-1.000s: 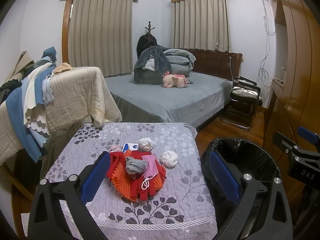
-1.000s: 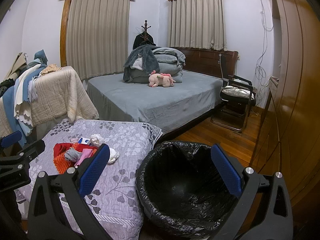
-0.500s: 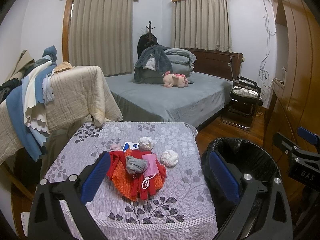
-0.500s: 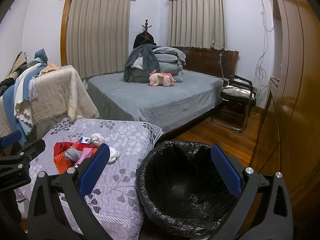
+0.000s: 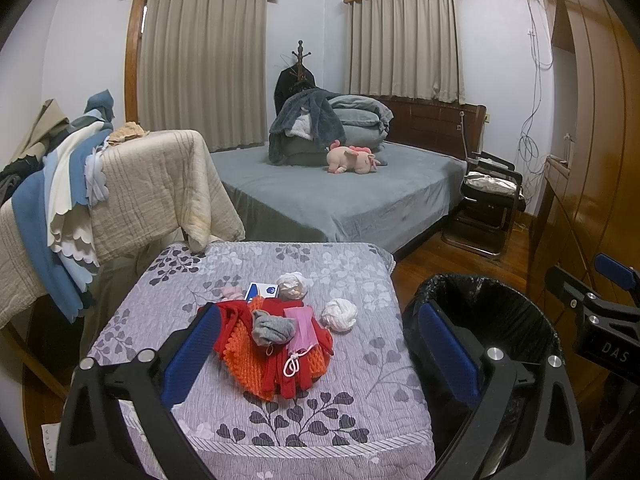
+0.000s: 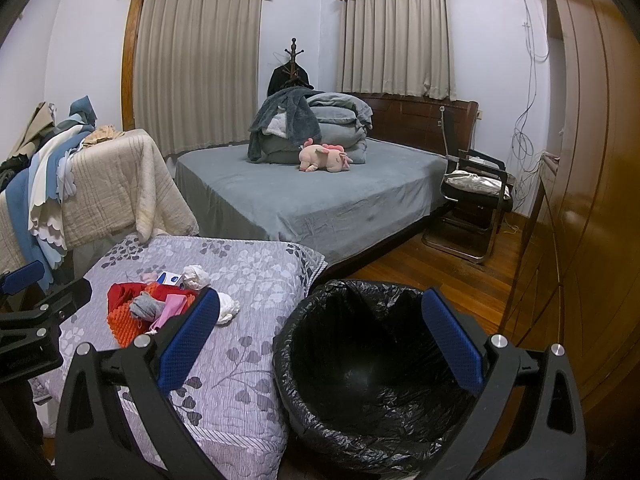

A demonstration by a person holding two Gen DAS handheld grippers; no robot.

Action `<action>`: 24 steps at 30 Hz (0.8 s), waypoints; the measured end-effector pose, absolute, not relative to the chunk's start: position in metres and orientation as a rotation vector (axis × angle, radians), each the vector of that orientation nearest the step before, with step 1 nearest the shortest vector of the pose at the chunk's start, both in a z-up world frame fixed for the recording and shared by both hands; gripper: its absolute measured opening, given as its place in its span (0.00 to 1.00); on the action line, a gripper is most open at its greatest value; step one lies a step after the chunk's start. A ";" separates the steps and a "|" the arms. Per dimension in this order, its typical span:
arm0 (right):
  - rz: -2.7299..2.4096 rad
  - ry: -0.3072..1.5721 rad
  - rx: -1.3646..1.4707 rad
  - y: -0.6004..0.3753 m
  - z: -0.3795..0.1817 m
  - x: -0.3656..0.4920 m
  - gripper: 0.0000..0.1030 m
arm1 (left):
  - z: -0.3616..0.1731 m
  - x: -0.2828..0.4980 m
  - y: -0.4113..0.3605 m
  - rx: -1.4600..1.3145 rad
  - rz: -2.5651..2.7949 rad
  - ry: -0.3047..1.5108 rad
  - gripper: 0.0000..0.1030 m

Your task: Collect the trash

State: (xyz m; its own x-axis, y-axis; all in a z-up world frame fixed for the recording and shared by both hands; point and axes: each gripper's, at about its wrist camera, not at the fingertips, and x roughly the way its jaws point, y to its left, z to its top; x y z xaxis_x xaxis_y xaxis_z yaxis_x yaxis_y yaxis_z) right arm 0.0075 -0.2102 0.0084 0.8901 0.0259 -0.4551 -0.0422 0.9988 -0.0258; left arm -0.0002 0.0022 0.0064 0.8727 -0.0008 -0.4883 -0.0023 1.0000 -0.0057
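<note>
1. Leftmost, a beige quilted blanket [image 5: 152, 184] with blue and cream scalloped cloths hangs over a rail, well apart from the work.
2. The lilac leaf-print padded table cover [image 5: 328, 412] carries the litter in one heap: a red cloth over an orange bumpy mat [image 5: 256, 364], a grey crumpled sock [image 5: 272, 326], a pink face mask [image 5: 302, 330], and two white crumpled paper wads [image 5: 340, 314]. Likely gathered there for easy reach.
3. The left gripper [image 5: 320, 350] hovers above that heap, tongs wide apart, holding nothing.
4. The black-bagged round waste bin [image 6: 372, 368] stands just beside the table, apparently empty.
5. The right gripper [image 6: 320, 354] hangs over the bin's near rim, tongs apart, empty.
</note>
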 end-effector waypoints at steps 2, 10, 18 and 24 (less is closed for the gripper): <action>0.036 0.472 -0.034 -0.211 0.009 0.007 0.95 | 0.006 0.000 0.002 -0.007 0.002 0.509 0.94; 0.035 0.474 -0.036 -0.210 0.008 0.008 0.95 | 0.005 0.000 0.002 -0.007 0.001 0.510 0.94; 0.036 0.474 -0.036 -0.210 0.008 0.008 0.95 | 0.005 0.000 0.002 -0.008 0.002 0.512 0.94; 0.037 0.475 -0.035 -0.210 0.009 0.010 0.95 | 0.011 -0.004 0.003 -0.009 0.002 0.513 0.94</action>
State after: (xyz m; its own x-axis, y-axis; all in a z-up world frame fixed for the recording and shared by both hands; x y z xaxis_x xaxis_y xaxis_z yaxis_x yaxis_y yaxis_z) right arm 0.0099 -0.2102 0.0090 0.8887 0.0277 -0.4577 -0.0443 0.9987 -0.0254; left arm -0.0038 0.0033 0.0106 0.8712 -0.0009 -0.4909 -0.0038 1.0000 -0.0087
